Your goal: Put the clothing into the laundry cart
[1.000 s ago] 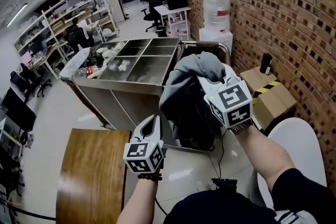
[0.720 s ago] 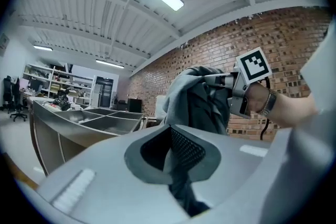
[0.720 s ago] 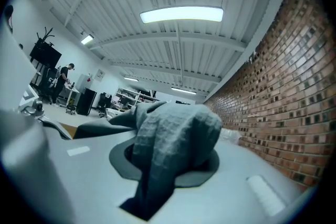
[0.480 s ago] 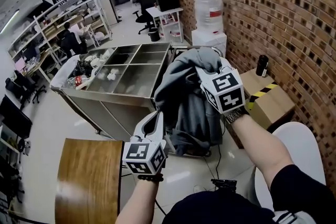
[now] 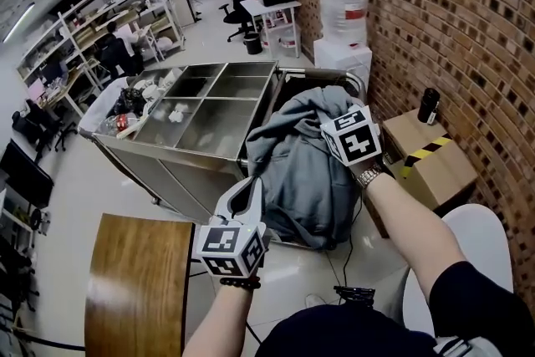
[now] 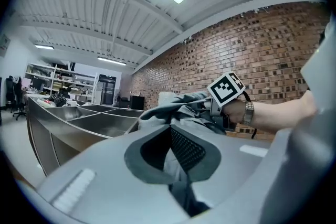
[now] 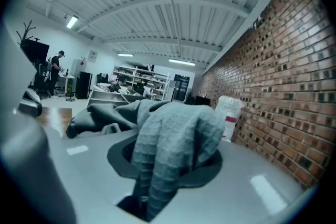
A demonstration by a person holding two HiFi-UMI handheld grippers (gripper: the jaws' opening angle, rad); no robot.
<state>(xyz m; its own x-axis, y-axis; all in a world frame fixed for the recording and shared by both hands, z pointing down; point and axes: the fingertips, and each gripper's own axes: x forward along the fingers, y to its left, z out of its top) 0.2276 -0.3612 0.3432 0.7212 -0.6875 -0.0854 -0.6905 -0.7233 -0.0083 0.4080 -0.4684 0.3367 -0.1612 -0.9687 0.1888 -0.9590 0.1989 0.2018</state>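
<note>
A grey garment (image 5: 301, 171) hangs bunched over the black-framed laundry cart (image 5: 334, 73) beside the brick wall. My right gripper (image 5: 328, 114) grips its top, fingertips buried in the cloth. Its jaws are opening, and in the right gripper view a fold of the garment (image 7: 168, 139) still fills the gap between them and drapes over my right gripper (image 7: 173, 165). My left gripper (image 5: 249, 186) is lower and to the left, jaws together, its tip at the garment's lower left edge. From the left gripper view, the garment (image 6: 173, 110) lies just past my left gripper (image 6: 170, 128).
A steel cart with several compartments (image 5: 209, 109) stands left of the laundry cart. A wooden table (image 5: 138, 280) is at lower left. A cardboard box (image 5: 430, 159) with a black bottle (image 5: 429, 104) sits by the wall, and water jugs (image 5: 344, 0) stand farther back.
My right gripper has come down and forward with the garment, which now spreads lower over the laundry cart. The left gripper's tip now meets the garment's edge.
</note>
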